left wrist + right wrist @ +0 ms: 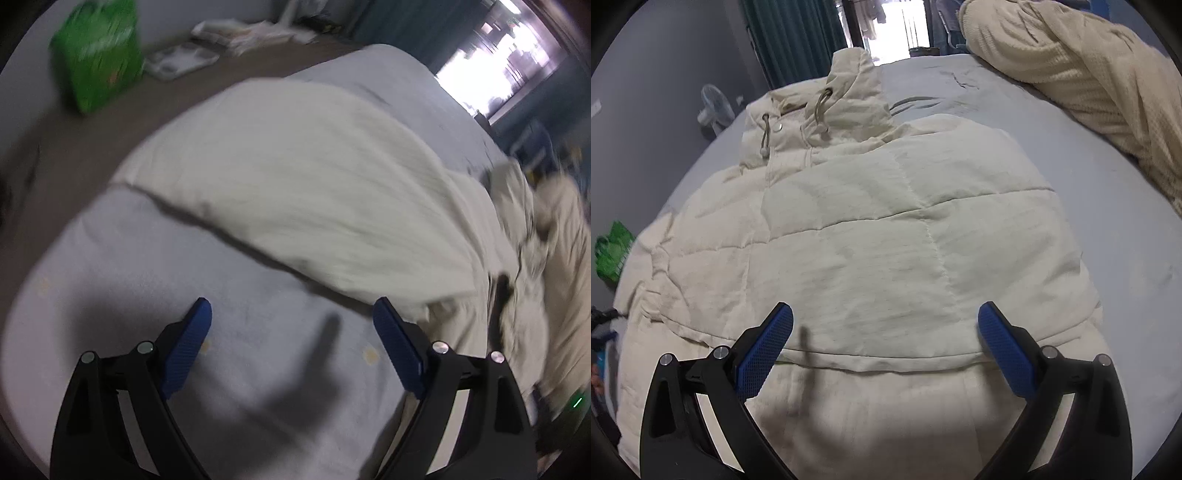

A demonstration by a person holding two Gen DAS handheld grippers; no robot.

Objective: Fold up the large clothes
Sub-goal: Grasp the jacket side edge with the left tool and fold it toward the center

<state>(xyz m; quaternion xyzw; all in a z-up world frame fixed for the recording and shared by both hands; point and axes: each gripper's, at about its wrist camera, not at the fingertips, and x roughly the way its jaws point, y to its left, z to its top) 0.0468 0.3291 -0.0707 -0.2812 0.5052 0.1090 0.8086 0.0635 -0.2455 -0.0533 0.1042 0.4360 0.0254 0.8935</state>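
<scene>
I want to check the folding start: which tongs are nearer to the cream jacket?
Right. The right tongs hang open directly over the cream jacket, near its hem. The left tongs are open over the bare grey sheet, beside the jacket's edge.

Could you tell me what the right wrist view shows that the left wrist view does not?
Only the right wrist view shows the jacket's hood with its drawcords, a fan by the wall, and the right gripper, jaws open over the hem. Only the left wrist view shows floor clutter and the left gripper, open above bare sheet. Both show the cream jacket, the bed, the green bag and the window.
</scene>
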